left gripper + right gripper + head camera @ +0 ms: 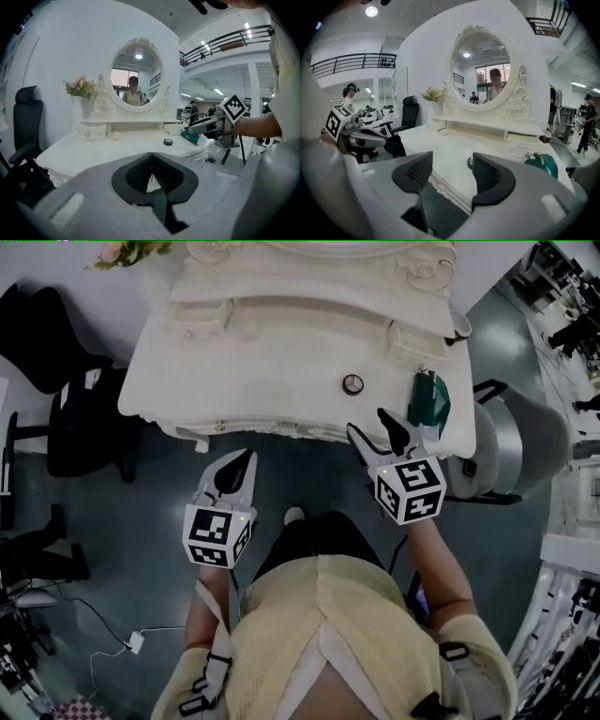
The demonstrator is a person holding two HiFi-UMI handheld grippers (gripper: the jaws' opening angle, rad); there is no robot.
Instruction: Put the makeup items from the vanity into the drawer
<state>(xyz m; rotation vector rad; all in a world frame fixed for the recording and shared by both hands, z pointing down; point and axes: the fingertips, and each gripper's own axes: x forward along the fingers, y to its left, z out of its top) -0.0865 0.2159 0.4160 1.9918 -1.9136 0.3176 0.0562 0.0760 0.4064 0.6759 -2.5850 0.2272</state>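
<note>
White wall (56, 56) behind my worktop (262, 371), oval mirror (137, 75) on its back edge, flowers (80, 86) at the back left corner. Black office chair (80, 418) off its left edge, dark floor (141, 559). Balcony railing (225, 44) and ceiling lights (247, 26) overhead.

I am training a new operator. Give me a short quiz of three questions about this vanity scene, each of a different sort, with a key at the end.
1. True or false: the right gripper has its fingers apart and grips nothing.
2. What colour is the bag at the right end of the vanity in the head view? A red, B teal, C yellow.
3. Fill in: the fingers of the ___ gripper are together.
Key: 1 true. 2 B. 3 left: the left gripper is shut, with nothing in it.
</note>
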